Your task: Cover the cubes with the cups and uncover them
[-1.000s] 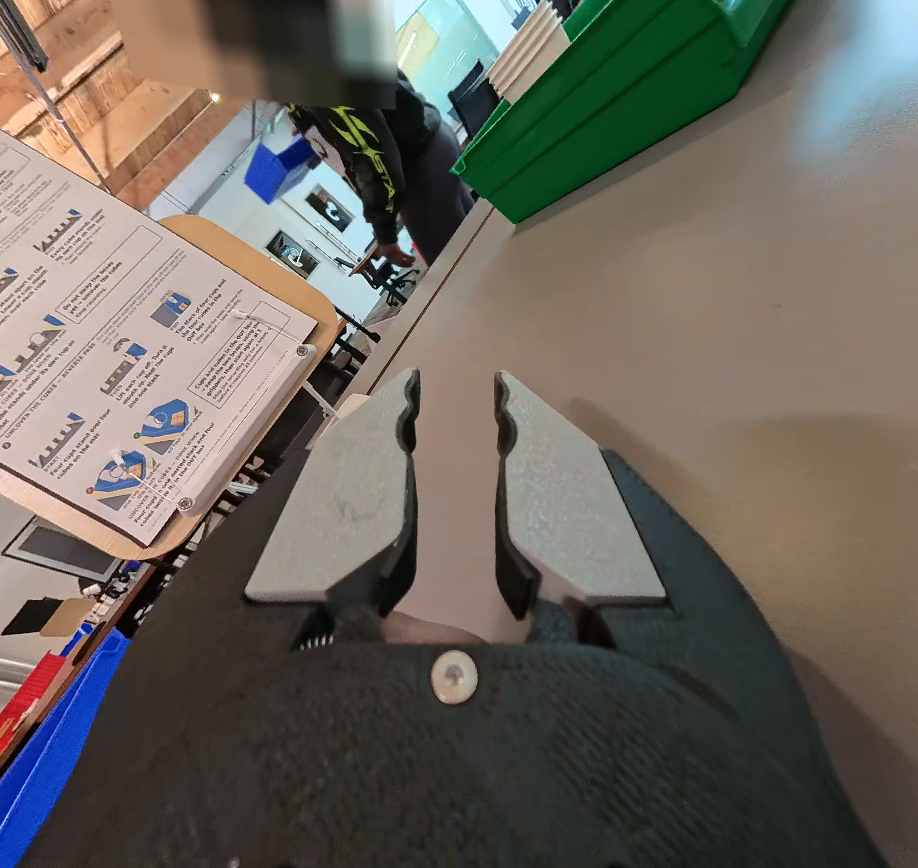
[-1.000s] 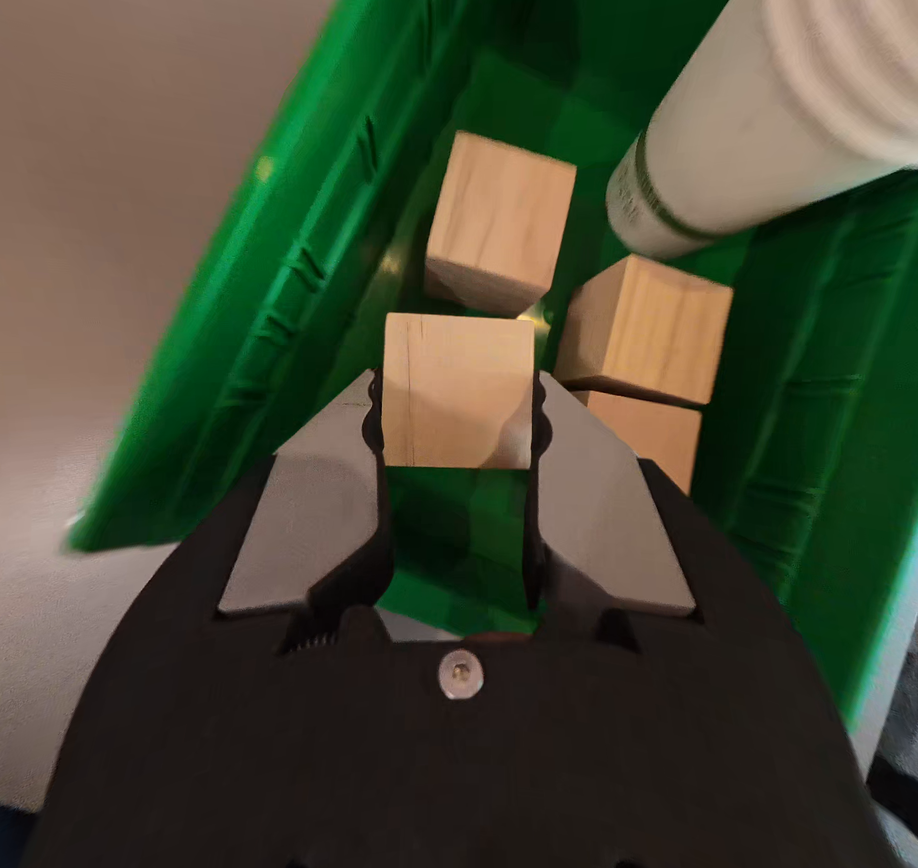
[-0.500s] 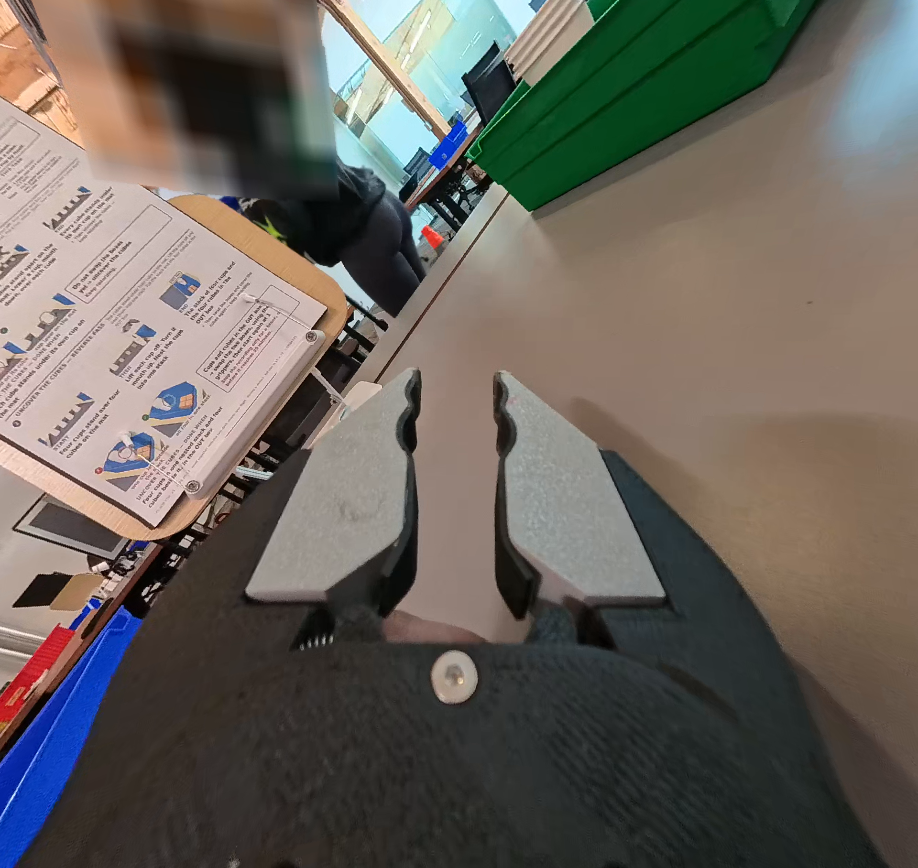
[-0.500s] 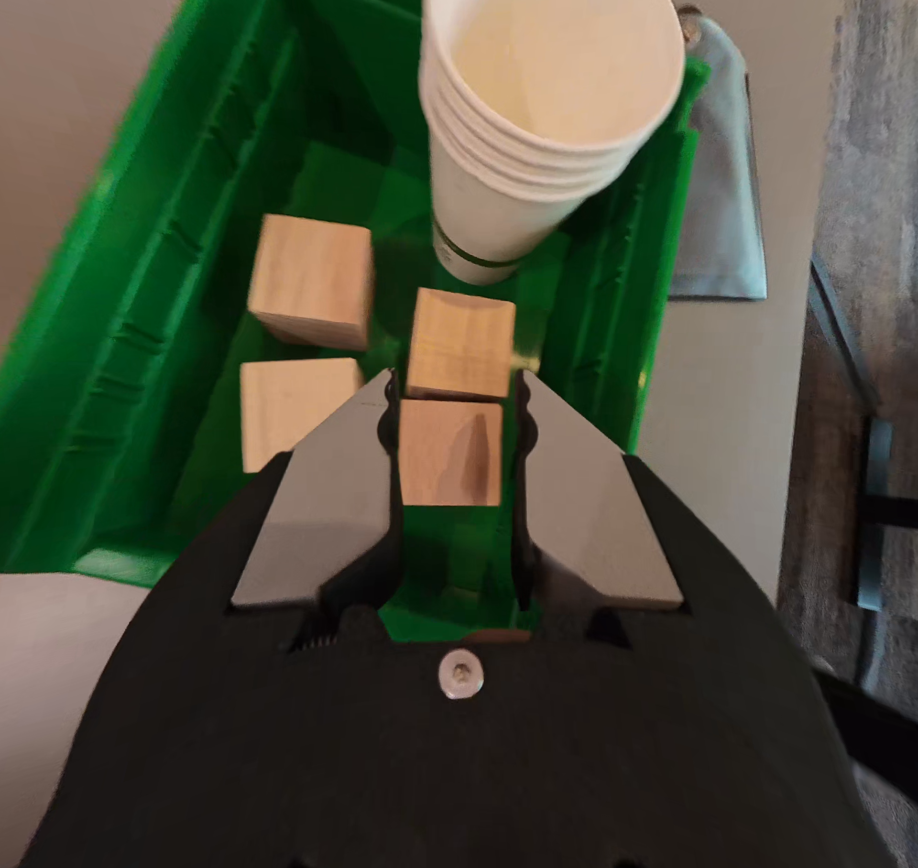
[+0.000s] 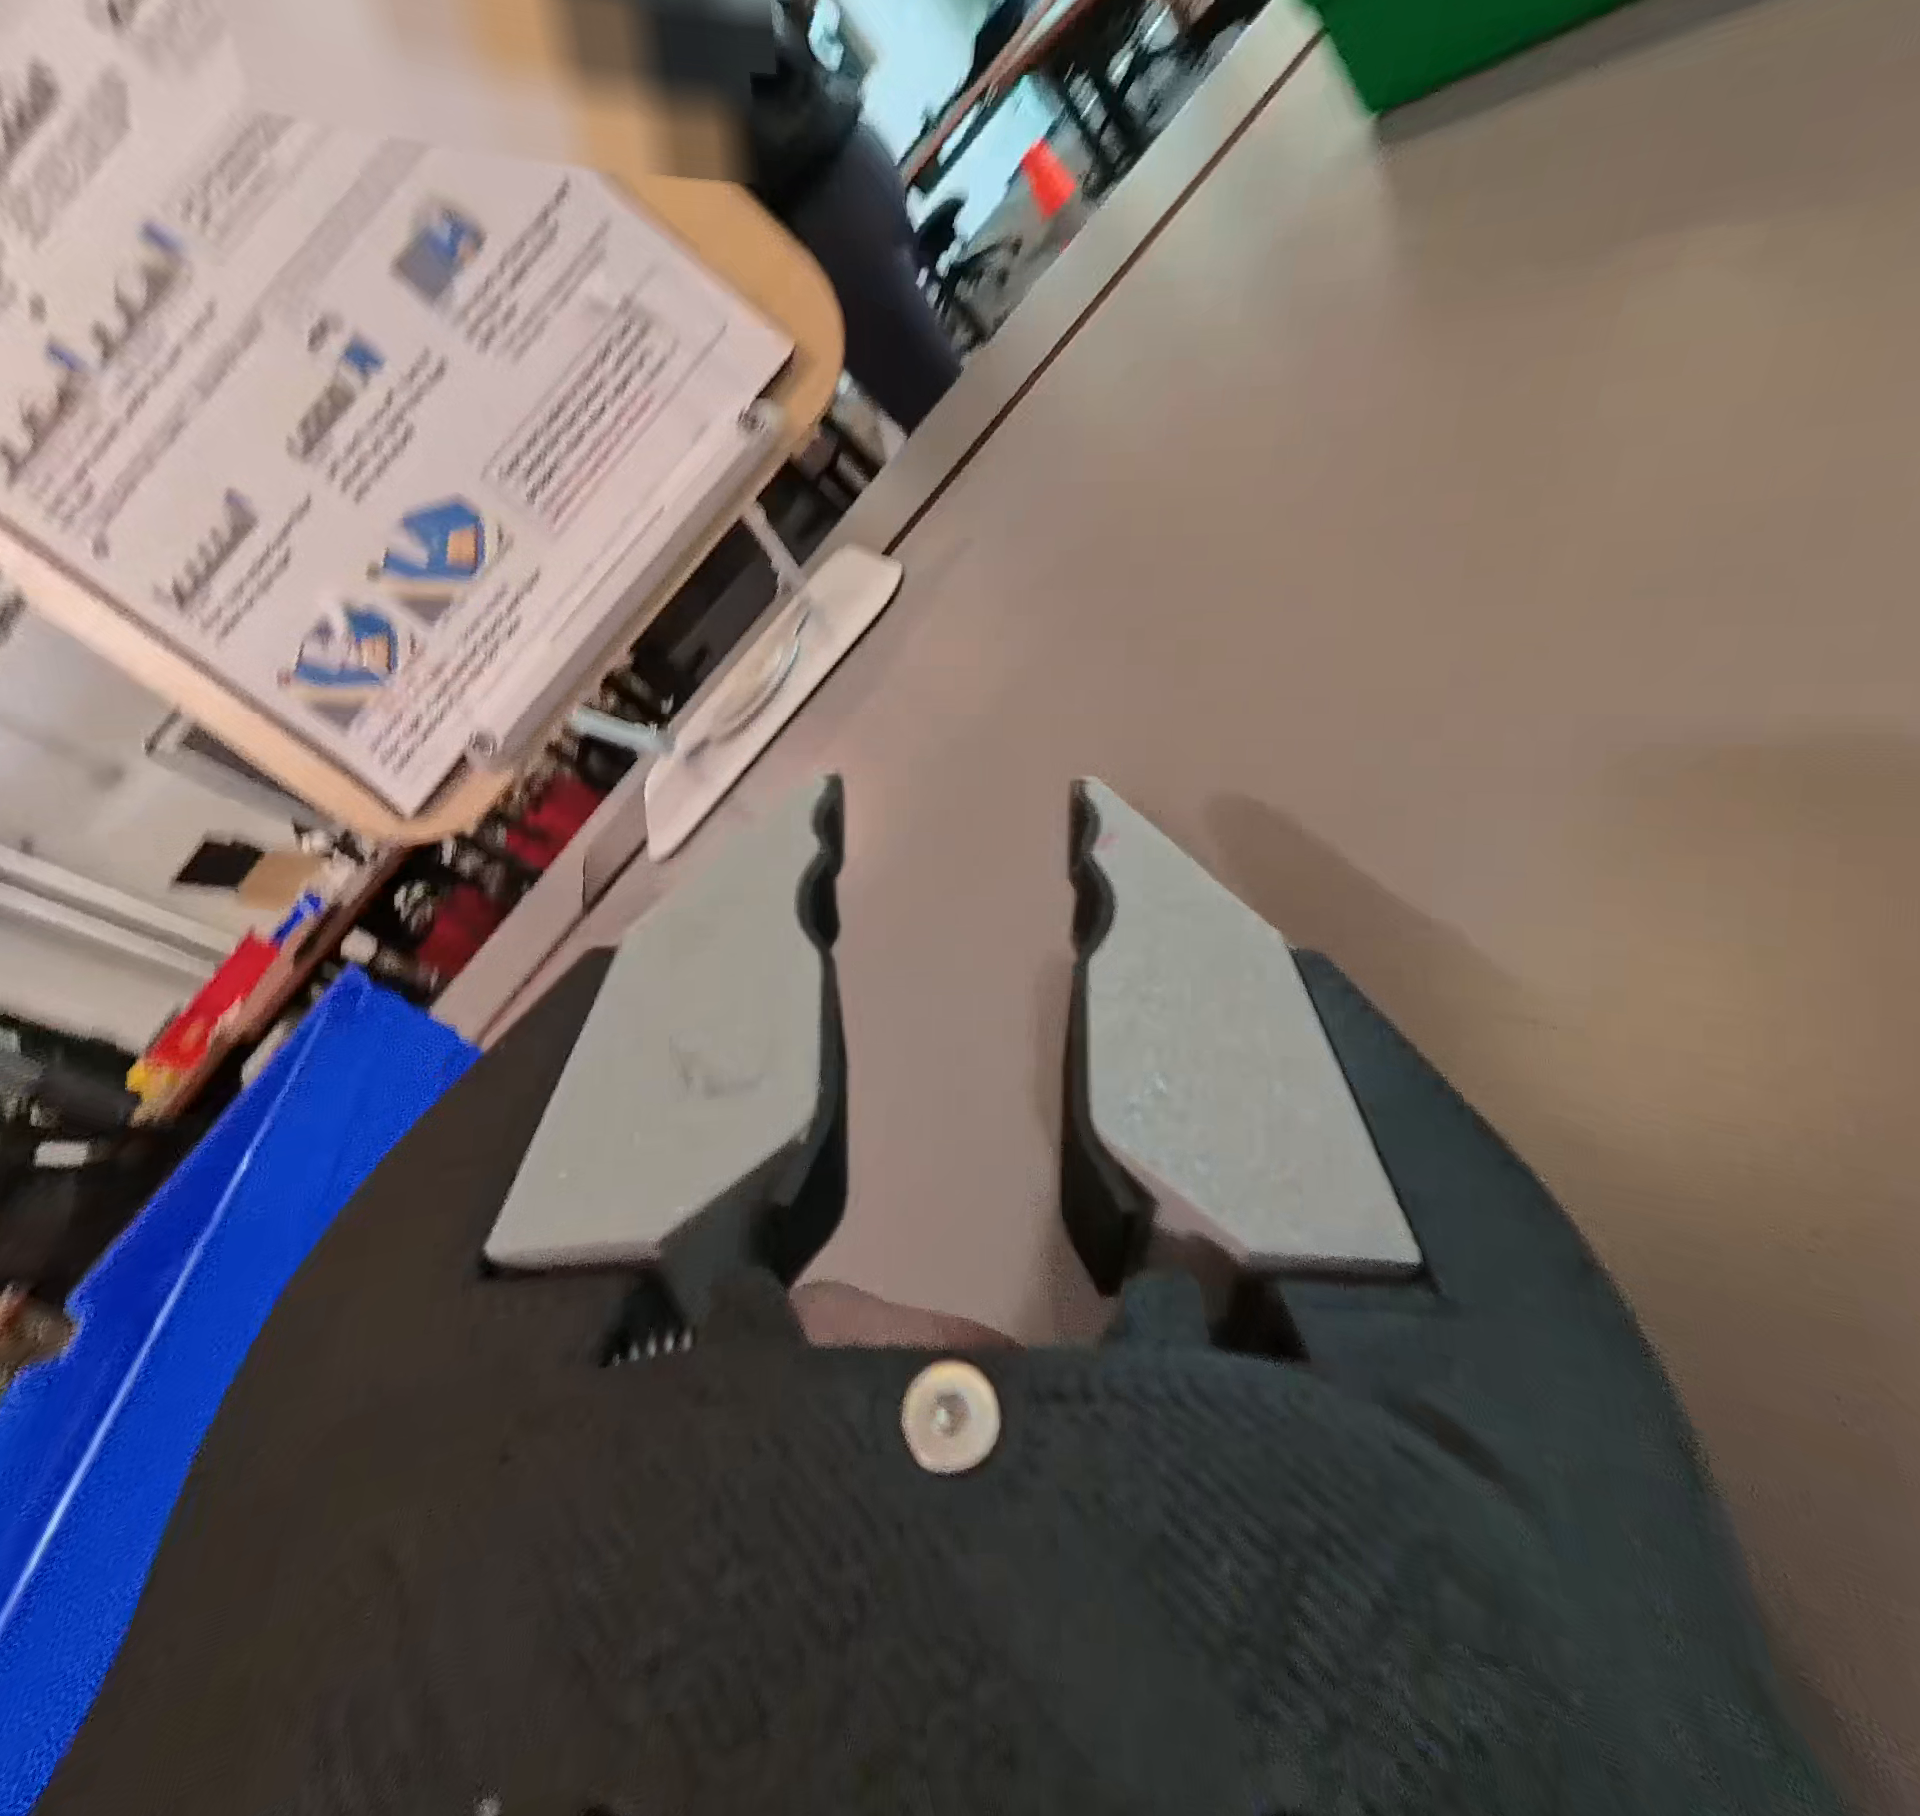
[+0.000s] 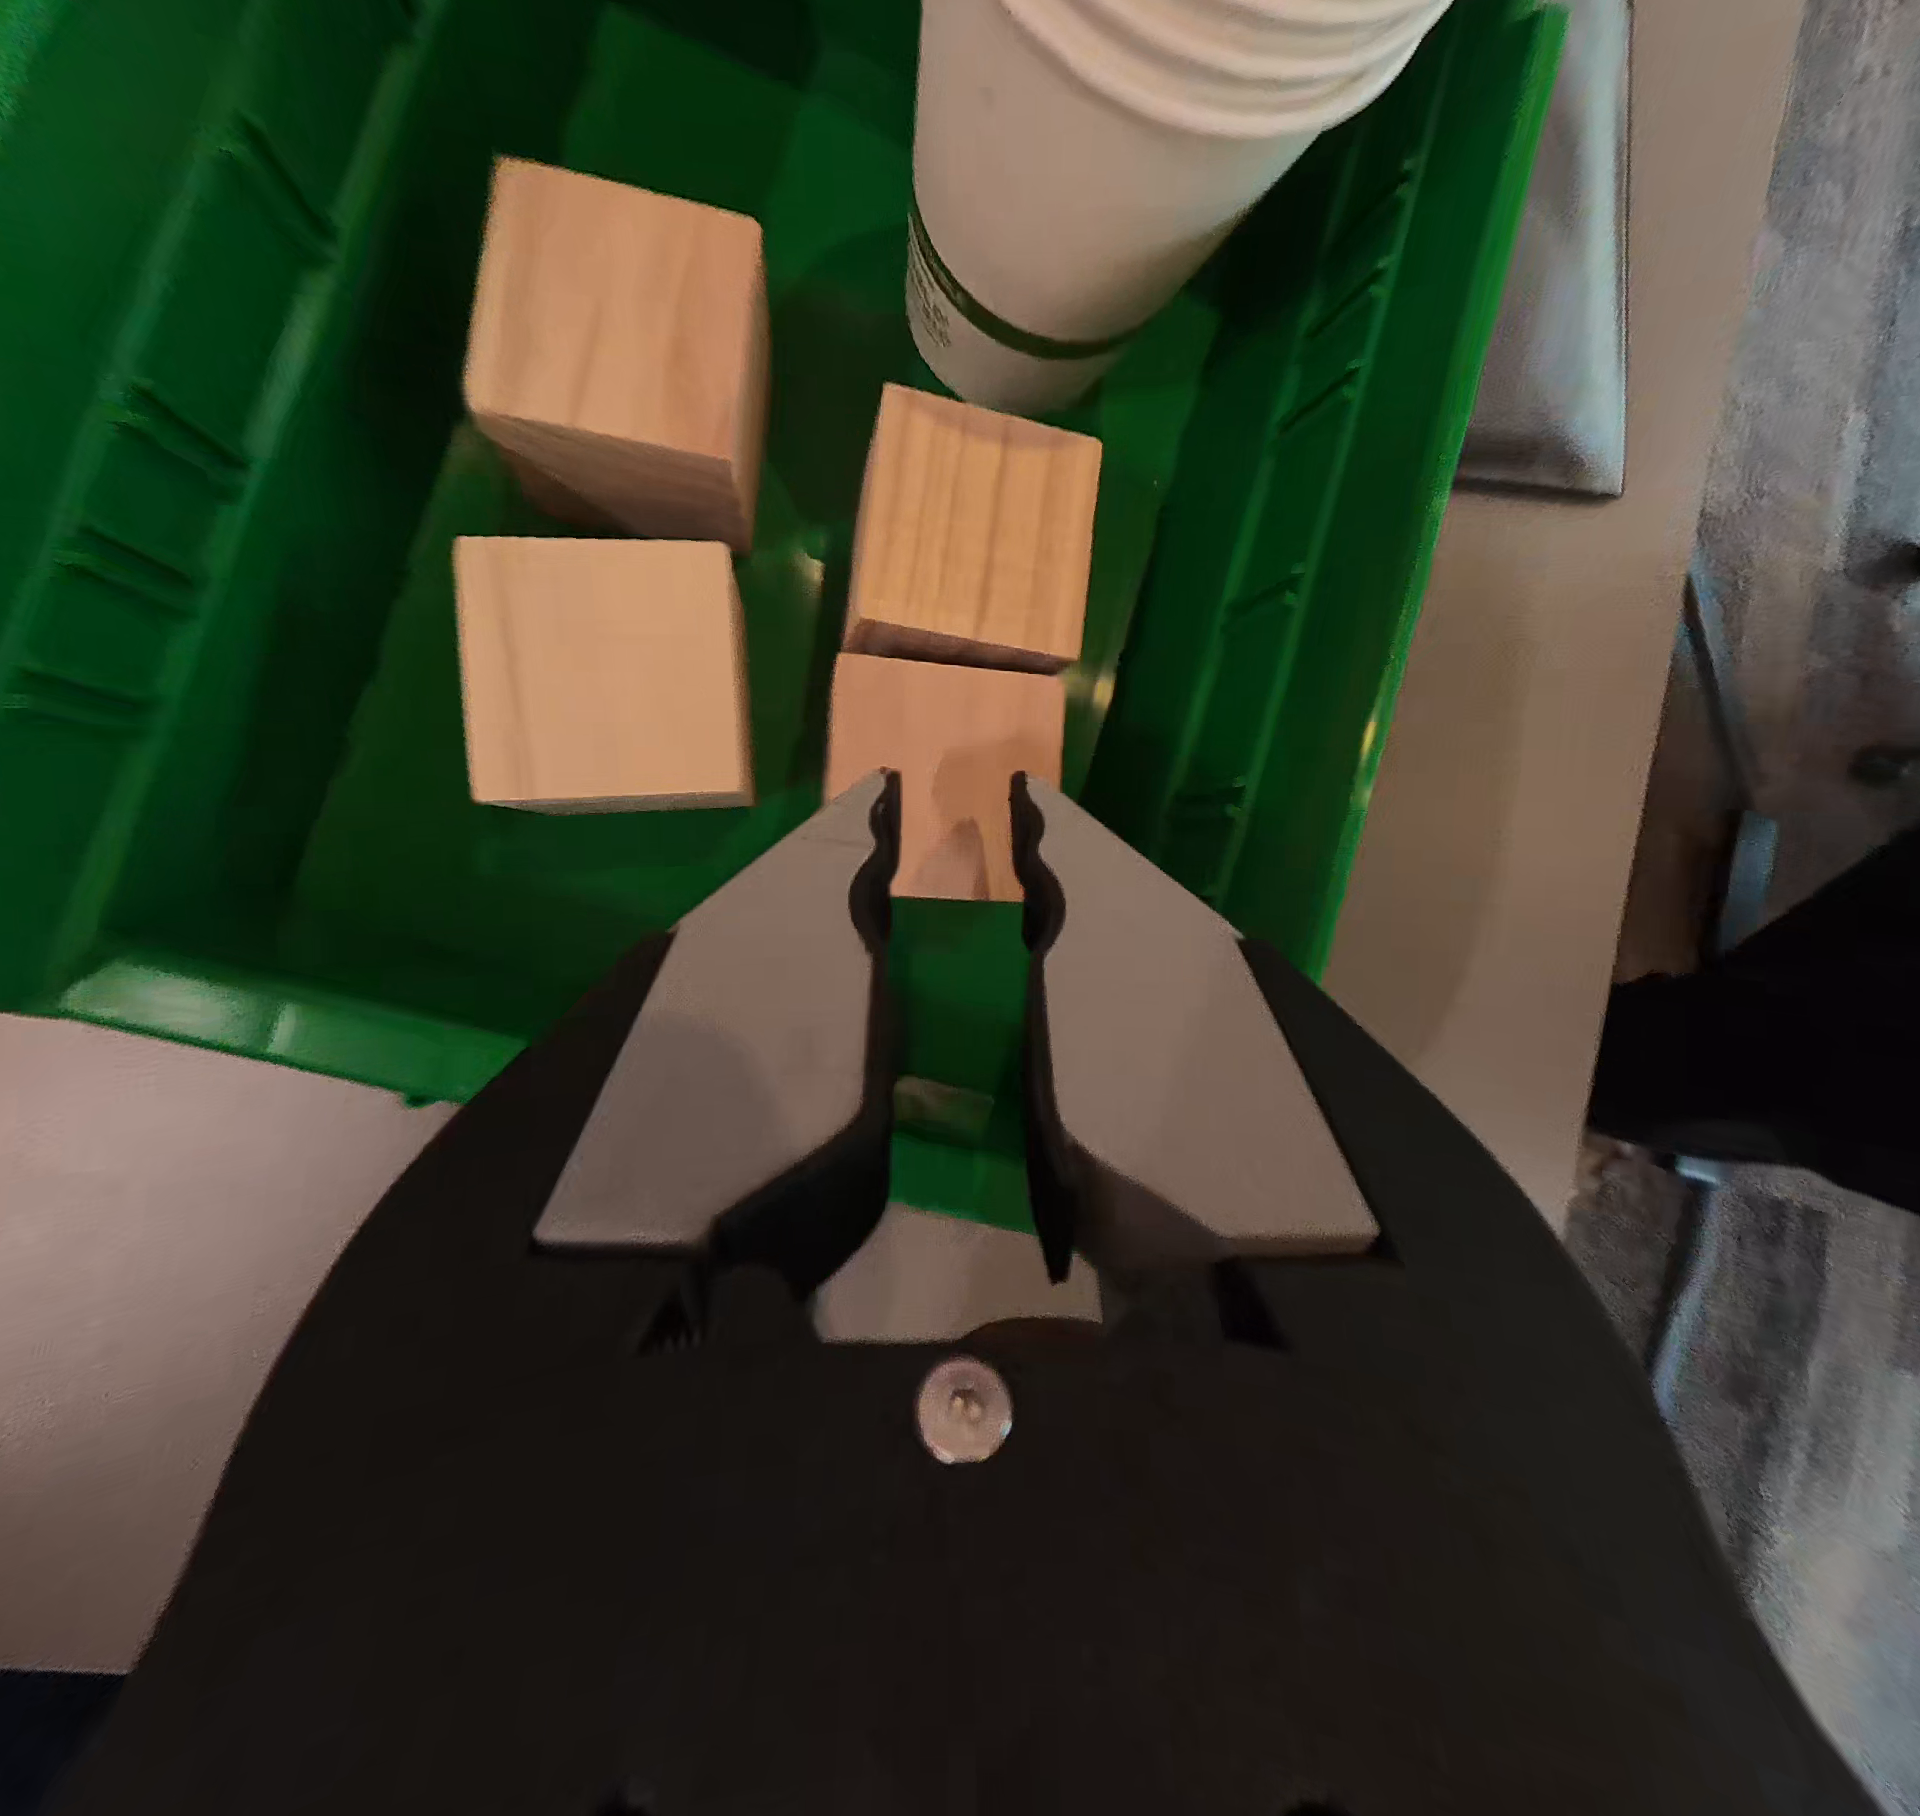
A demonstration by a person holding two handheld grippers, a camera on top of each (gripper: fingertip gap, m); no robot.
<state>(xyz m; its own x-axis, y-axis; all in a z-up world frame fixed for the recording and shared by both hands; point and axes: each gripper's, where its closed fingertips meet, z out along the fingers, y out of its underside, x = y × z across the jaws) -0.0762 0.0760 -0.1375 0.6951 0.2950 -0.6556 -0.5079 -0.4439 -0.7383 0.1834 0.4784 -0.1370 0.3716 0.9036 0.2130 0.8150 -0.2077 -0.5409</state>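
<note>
Stack of white cups leaning in green bin, base pointing down toward four wooden cubes, right gripper hovering narrowly parted and bare above nearest cube, left gripper gaping bare over table.

Wooden cubes: four, all inside the bin;
Green bin: one in the right wrist view;
White cup stack: one stack; cups within it uncountable;
Instruction sheet: one;
Blue bin: one

Left wrist view skims low along the table; right looks steeply down, close, into the green bin.
</note>
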